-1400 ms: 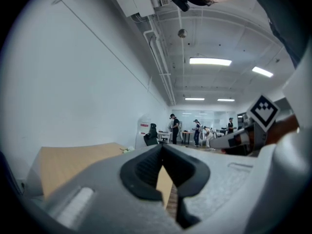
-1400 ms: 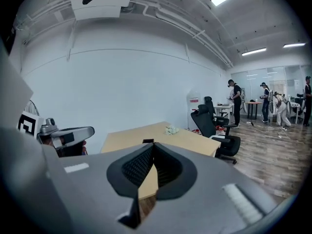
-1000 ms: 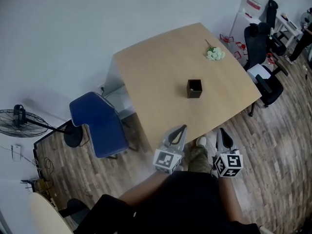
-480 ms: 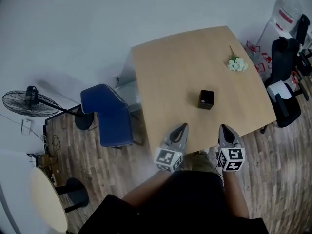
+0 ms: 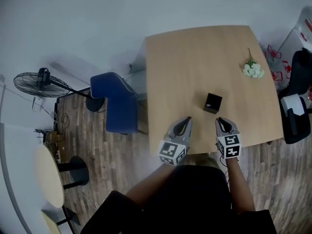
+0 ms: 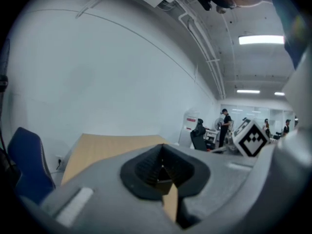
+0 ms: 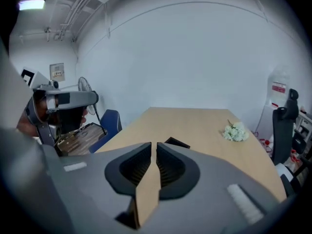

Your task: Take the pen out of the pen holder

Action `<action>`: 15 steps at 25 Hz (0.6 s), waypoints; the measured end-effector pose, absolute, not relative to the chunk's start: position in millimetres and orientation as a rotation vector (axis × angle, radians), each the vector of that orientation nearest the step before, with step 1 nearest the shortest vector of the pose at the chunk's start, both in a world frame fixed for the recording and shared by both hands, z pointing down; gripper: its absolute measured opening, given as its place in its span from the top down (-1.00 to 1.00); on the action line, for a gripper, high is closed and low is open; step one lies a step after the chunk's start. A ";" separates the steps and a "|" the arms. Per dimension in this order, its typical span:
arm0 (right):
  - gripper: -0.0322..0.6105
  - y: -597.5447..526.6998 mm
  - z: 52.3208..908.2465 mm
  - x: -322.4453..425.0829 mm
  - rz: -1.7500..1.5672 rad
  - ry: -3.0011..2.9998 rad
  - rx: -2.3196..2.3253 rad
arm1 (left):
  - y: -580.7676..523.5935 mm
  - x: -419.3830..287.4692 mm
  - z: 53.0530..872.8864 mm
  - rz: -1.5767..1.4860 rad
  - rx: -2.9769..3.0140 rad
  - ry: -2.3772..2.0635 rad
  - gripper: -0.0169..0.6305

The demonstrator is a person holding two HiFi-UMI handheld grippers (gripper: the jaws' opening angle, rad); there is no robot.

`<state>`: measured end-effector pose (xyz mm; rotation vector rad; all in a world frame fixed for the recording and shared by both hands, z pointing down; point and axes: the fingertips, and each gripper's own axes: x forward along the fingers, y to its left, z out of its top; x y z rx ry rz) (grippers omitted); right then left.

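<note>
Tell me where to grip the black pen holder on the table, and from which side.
Grip the pen holder across two opposite flat walls, just below its open rim. Come from the near side with the right gripper, which looks closest. It is a small upright square box, so its flat sides should suit parallel jaws. Those jaws are together now, so open them first.

we see a white flower bunch [image 5: 253,70] on the desk [image 5: 185,67], a blue chair [image 5: 115,102] beside it, a fan [image 5: 36,84] nearby.
</note>
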<state>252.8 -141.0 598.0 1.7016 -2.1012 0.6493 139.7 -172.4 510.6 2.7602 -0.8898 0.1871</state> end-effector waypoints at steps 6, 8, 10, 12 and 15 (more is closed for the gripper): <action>0.73 -177.0 640.9 267.4 0.650 -2.123 1.514 | -194.5 157.0 519.5 0.192 2.698 -1.030 0.94; 0.68 -186.0 648.9 269.0 0.643 -2.138 1.466 | -199.7 161.2 523.1 0.204 2.682 -1.067 0.94; 0.68 -195.9 654.8 269.2 0.635 -2.155 1.419 | -205.6 166.2 526.5 0.216 2.669 -1.100 0.94; 0.67 -207.2 660.4 268.1 0.630 -2.173 1.377 | -212.1 171.7 528.5 0.222 2.659 -1.130 0.94; 0.64 -222.2 670.6 266.3 0.627 -2.193 1.324 | -219.6 178.0 531.9 0.227 2.645 -1.170 0.94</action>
